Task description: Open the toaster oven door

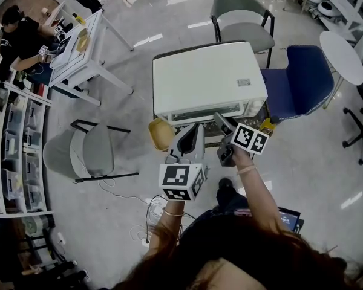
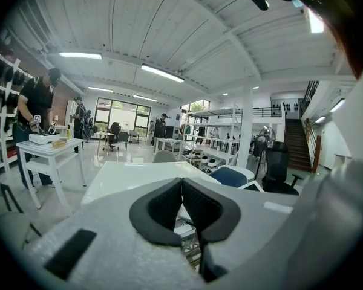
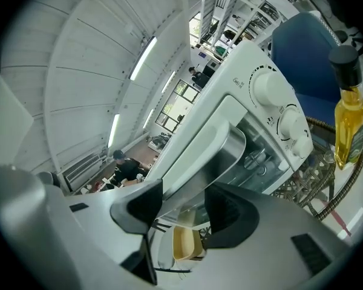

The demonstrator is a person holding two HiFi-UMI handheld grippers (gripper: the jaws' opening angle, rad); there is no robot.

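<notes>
The white toaster oven (image 1: 209, 80) stands on a wire table, its front facing me. Its door is closed, and the long white handle (image 3: 199, 156) runs across the glass. My right gripper (image 3: 184, 207) is open, with the handle passing between its two pads; in the head view this gripper (image 1: 221, 122) is at the oven's front, right of centre. My left gripper (image 2: 181, 204) is shut with nothing in it and points over the oven's white top (image 2: 133, 177). From the head camera, the left gripper (image 1: 190, 139) is just below the front edge.
Two knobs (image 3: 269, 86) sit on the oven's right side. A bottle of yellow oil (image 3: 349, 122) stands on the wire table (image 3: 308, 180) to its right. A yellow bowl (image 1: 160, 133) lies at the front left. A blue chair (image 1: 302, 80) and a grey chair (image 1: 242, 14) stand behind.
</notes>
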